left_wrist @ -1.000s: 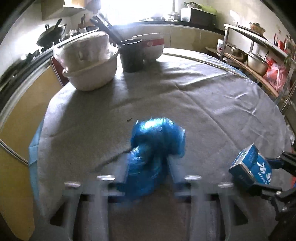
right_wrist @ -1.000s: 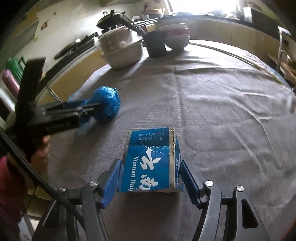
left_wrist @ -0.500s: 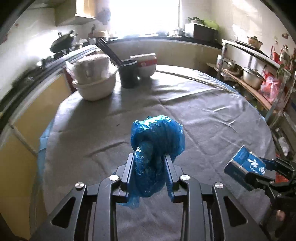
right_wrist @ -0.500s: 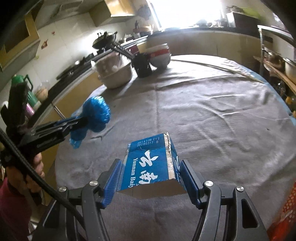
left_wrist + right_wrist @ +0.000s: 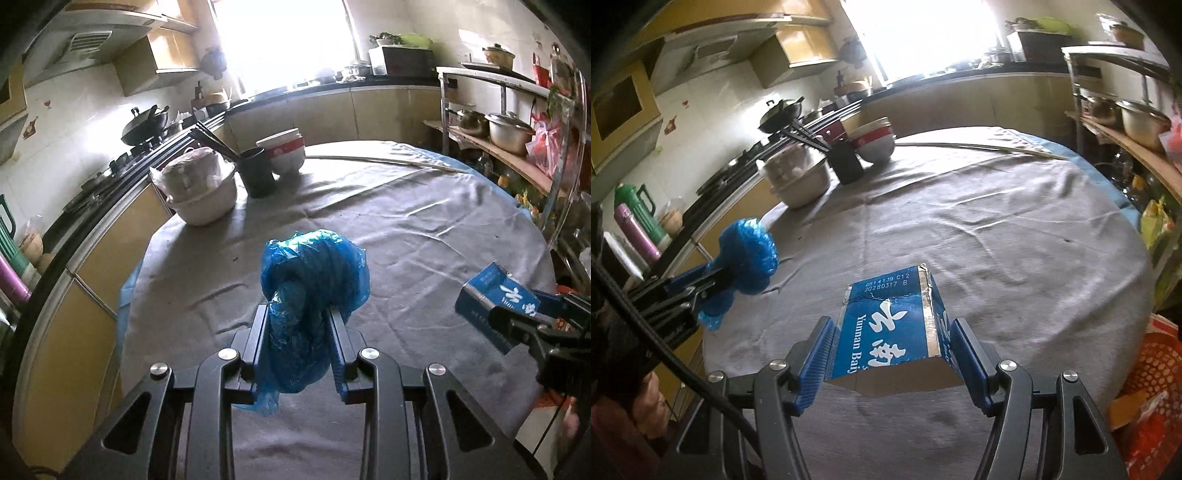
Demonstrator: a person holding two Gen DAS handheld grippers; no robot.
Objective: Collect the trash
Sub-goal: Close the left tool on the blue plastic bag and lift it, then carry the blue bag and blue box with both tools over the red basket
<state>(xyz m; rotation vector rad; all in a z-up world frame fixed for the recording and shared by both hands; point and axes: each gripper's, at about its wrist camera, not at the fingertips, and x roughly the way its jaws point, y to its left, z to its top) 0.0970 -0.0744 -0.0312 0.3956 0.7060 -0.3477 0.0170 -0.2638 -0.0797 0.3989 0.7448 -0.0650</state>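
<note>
My left gripper (image 5: 298, 319) is shut on a crumpled blue plastic bag (image 5: 314, 269) and holds it above the round grey-clothed table (image 5: 424, 229). The bag also shows in the right wrist view (image 5: 748, 251), at the left, with the left gripper (image 5: 713, 278) behind it. My right gripper (image 5: 892, 332) is shut on a blue carton (image 5: 894, 325) with white lettering, lifted above the table's near edge. The carton shows in the left wrist view (image 5: 495, 302) at the right, held by the right gripper (image 5: 517, 319).
At the table's far side stand stacked white basins (image 5: 201, 192), a black cup with chopsticks (image 5: 258, 171) and stacked bowls (image 5: 282, 151). A counter with a wok (image 5: 146, 122) runs along the left. A metal shelf with pots (image 5: 509, 129) stands right. An orange basket (image 5: 1148, 365) sits low right.
Both grippers have risen and pulled back from the table, each carrying its item. The bag and the carton now hang higher above the cloth.
</note>
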